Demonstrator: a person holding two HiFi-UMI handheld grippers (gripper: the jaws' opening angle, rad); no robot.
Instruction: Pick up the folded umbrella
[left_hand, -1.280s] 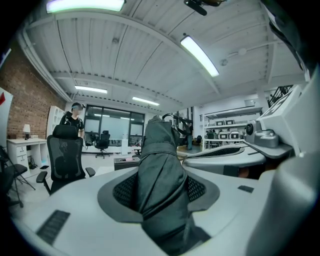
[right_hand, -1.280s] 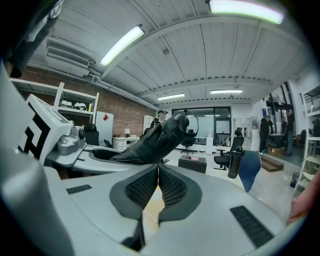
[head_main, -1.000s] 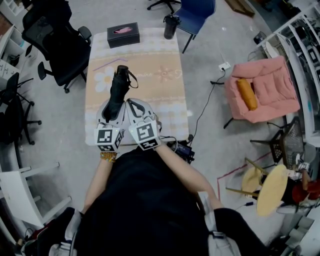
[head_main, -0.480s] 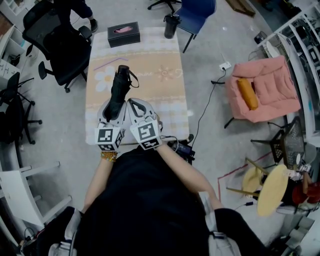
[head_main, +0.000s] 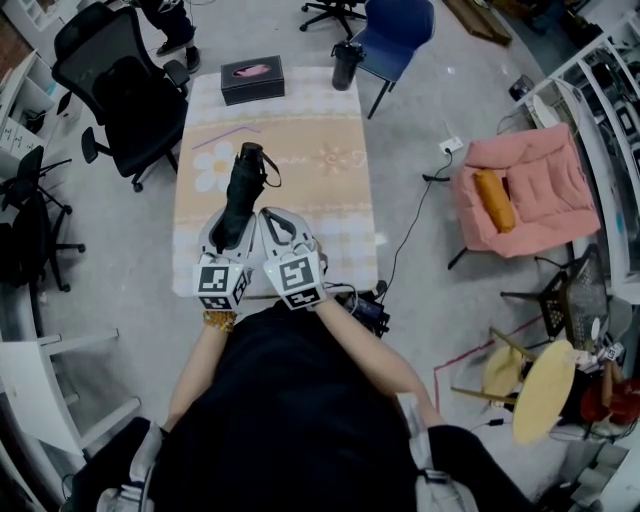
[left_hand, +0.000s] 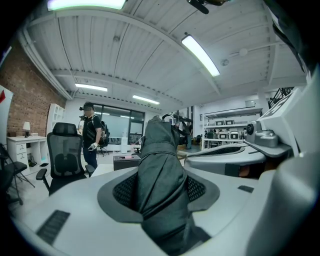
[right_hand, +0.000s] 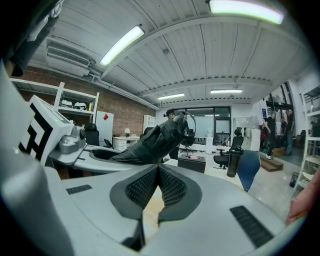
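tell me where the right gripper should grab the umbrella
Probably its free far half, short of the strap end, from the right, jaws across its width. The folded umbrella sticks forward out of the left gripper, which clamps its near end; the right gripper is beside it, shut.

The head view looked steeply down from well above the person, taking in the whole worktop (head_main: 320, 200) and the floor around it. The left claw view sat just behind the left claw (head_main: 232, 222), facing nearly level along its jaws, with the folded umbrella (left_hand: 160, 185) very near. The right claw view looked likewise along the right claw (right_hand: 157, 175), seeing that umbrella from beside it. All three views shared the umbrella and the black box (head_main: 253, 80) at the worktop's far end.
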